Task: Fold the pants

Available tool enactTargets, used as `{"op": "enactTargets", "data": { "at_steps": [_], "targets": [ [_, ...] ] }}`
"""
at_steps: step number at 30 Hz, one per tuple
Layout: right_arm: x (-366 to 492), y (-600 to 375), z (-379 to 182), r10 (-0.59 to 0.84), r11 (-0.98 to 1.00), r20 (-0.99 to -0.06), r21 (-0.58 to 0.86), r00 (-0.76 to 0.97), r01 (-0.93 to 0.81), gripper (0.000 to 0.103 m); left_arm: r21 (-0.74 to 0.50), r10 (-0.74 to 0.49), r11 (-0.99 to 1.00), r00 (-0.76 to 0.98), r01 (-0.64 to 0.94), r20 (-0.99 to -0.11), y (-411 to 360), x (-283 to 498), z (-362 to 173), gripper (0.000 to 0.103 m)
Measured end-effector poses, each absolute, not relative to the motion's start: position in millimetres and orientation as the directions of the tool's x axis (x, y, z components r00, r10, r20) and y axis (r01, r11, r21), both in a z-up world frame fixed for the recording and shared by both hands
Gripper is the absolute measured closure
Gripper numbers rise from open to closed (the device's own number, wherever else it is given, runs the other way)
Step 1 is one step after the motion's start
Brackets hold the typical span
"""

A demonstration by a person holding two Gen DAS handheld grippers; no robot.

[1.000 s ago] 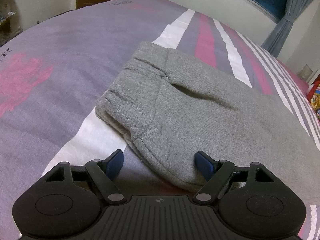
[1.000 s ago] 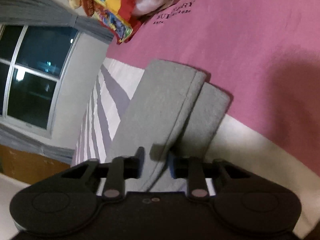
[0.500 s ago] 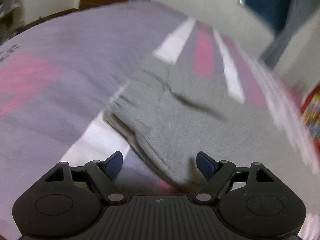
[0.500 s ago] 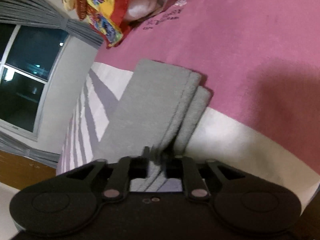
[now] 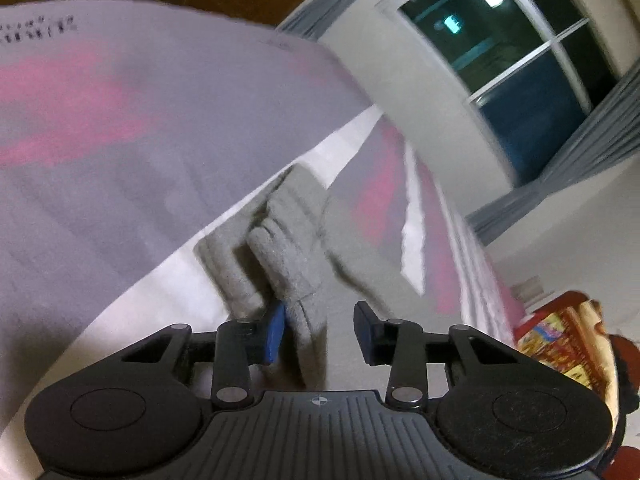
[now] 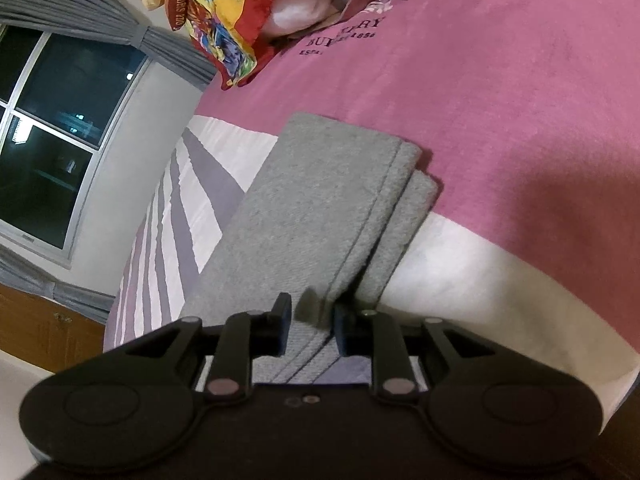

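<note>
Grey fleece pants, one garment, lie on one striped pink, white and mauve bed cover. Right wrist view: two stacked leg ends, lying flat, run straight ahead of the right claw; its two black fingers straddle the seamed edge of the upper leg, jaws opening, a narrow gap with cloth between them, and whether the pads press that cloth cannot be told. One red and yellow printed cloth sits far ahead and to the left of this claw. Left wrist view (blurred): the gathered waistband end of the pants bunches just ahead of the left claw; its jaws are closing, one fold of fleece between them, touching the left blue pad but clear of the right one. One dark window with two grey curtains stands beyond, upper right.
</note>
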State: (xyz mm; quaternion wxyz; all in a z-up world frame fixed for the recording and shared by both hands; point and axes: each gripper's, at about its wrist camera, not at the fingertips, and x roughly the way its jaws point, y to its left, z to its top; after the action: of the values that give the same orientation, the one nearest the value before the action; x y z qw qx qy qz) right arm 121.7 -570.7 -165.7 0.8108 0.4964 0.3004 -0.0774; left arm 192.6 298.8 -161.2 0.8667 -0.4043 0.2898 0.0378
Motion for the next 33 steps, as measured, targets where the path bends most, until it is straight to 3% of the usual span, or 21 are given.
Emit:
{"op": "enactTargets", "data": {
  "at_steps": [6,7,8,12,17,20,22,25,30,33],
  "targets": [
    [123,-572,-166,0.176,0.502,-0.565,0.756,0.806,0.421,0.082,-0.686,-0.181,0.656,0.817,-0.314,-0.547,300,207,-174,0.064],
    [123,-572,-167,0.177,0.504,-0.564,0.755,0.806,0.418,0.082,-0.683,-0.179,0.662,0.82,-0.308,-0.544,299,210,-172,0.068],
    [123,-572,-167,0.177,0.504,-0.563,0.756,0.807,0.417,0.082,-0.678,-0.178,0.673,0.826,-0.295,-0.535,298,212,-168,0.093],
    [124,-573,-167,0.174,0.5,-0.568,0.755,0.804,0.424,0.083,-0.715,-0.155,0.659,0.889,-0.232,-0.431,312,213,-140,0.093],
    [124,-574,-168,0.178,0.493,-0.566,0.759,0.805,0.424,0.083,-0.635,-0.163,0.692,0.783,-0.343,-0.601,319,238,-167,0.093],
    [125,-577,-169,0.189,0.482,-0.562,0.767,0.805,0.423,0.084,-0.651,-0.167,0.683,0.796,-0.333,-0.582,317,237,-173,0.092],
    [128,-576,-165,0.181,0.517,-0.586,0.74,0.79,0.431,0.093,-0.646,-0.168,0.688,0.793,-0.331,-0.585,317,236,-175,0.092],
    [131,-571,-152,0.164,0.584,-0.595,0.701,0.786,0.409,0.098,-0.645,-0.173,0.688,0.789,-0.331,-0.589,320,232,-176,0.092],
    [113,-564,-128,0.12,0.617,-0.52,0.707,0.846,0.347,0.098,-0.638,-0.174,0.695,0.784,-0.331,-0.596,321,235,-174,0.092],
    [118,-564,-146,0.109,0.624,-0.597,0.664,0.795,0.413,0.098,-0.639,-0.176,0.693,0.781,-0.335,-0.6,321,238,-174,0.092]
  ]
}}
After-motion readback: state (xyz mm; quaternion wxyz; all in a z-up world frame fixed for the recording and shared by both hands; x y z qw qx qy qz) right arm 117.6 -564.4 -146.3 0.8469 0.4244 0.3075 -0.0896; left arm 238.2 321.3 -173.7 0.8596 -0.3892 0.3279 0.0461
